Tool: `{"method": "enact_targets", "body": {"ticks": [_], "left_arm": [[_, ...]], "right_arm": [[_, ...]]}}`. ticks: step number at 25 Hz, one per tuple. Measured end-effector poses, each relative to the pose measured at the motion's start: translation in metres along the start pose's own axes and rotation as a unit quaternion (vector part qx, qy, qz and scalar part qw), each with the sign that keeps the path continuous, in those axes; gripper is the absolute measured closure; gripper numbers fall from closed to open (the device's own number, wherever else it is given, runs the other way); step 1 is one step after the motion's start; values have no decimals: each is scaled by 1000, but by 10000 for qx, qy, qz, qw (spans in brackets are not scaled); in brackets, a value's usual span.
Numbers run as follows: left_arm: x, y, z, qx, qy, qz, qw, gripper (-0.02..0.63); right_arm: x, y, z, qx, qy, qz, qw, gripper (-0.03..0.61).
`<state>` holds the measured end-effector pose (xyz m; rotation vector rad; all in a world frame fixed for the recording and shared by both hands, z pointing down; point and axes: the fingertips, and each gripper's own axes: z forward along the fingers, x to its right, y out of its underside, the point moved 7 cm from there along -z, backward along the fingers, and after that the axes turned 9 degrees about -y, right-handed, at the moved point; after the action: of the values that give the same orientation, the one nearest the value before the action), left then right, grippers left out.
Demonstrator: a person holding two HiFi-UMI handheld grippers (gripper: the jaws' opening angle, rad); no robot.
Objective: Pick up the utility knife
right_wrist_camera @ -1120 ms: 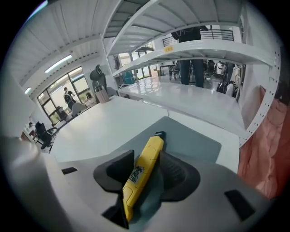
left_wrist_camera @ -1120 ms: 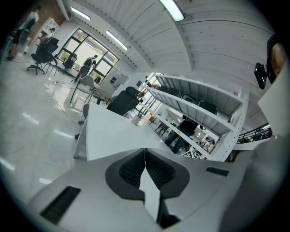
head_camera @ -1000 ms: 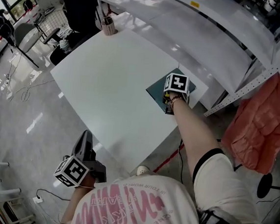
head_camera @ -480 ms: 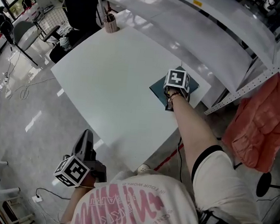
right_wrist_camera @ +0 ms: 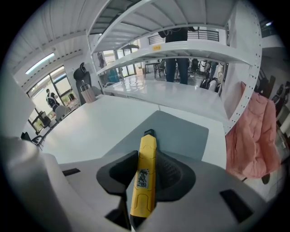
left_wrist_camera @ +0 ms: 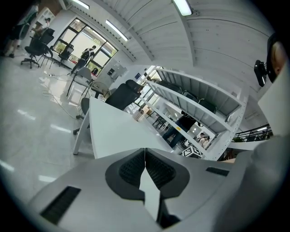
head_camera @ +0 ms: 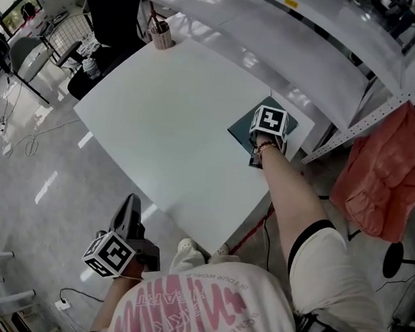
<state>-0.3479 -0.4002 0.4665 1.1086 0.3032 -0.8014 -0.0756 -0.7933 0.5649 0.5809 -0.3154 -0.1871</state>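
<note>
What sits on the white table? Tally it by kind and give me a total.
utility knife: 1
dark mat: 1
pen cup: 1
Total: 3

Shirt [head_camera: 201,307]: white T-shirt with large pink lettering.
Sleeve [head_camera: 325,244]: short, white, with a dark band at the hem.
Shoes [head_camera: 185,247]: white.
Left gripper [left_wrist_camera: 145,154]: smooth grey shell, black ribbed pads [left_wrist_camera: 132,168], a dark slot on each side.
Right gripper [right_wrist_camera: 147,154]: same grey shell, black ribbed pads [right_wrist_camera: 170,176]; jaws closing, knife [right_wrist_camera: 144,181] between them.
Cubes [head_camera: 108,254]: white with black square markers, one on each gripper.
</note>
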Motion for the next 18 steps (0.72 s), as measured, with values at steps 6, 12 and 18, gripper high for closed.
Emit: {"method": "enact_targets", "body": {"ticks": [6,12,18], "left_arm": [[0,-12,10,-147,293,43,9995,589],[15,-11,13,-311,652,108,9973,589],[35,-17,3,-361,1082,204,9933,589]], "right_arm": [[-4,14,-23,84,12,131,9999,443],[-7,38,-50,95,-193,178,9996,446],[-12,67,-91,236,-407,329,9983,446]]}}
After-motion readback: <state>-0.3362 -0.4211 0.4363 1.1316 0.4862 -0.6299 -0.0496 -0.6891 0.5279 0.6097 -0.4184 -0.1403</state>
